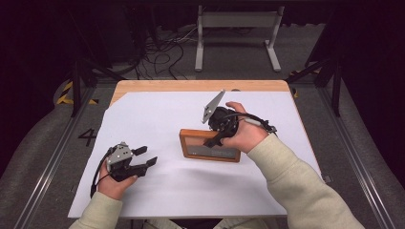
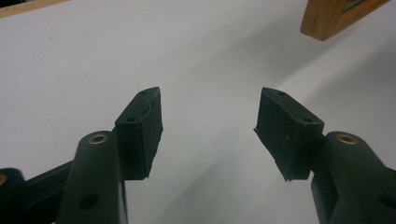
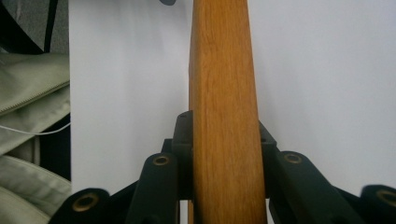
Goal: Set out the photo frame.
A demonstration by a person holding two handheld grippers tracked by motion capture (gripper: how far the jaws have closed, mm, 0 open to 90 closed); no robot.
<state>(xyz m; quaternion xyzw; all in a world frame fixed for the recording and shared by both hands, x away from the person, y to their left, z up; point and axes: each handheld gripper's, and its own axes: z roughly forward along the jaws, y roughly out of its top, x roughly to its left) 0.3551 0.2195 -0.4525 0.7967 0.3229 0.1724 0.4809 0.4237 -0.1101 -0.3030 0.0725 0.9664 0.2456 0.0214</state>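
the right gripper (image 1: pixel 216 136) clamps the wooden frame (image 1: pixel 196 136) by its edge. the left gripper (image 1: pixel 145 156) rests wide open on the white sheet (image 1: pixel 153 114), holding nothing.

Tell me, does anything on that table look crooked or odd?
Only the wooden frame: the right gripper clamps its edge, and it sits slightly askew on the white sheet. Nothing looks spilled or damaged.

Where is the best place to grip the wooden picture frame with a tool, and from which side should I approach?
Probably on its right-hand edge, approaching from the right. The wooden picture frame has a narrow rail that fits between two jaws, as the right tool shows, shut across the rail's thin faces. The left tool stays open, apart.
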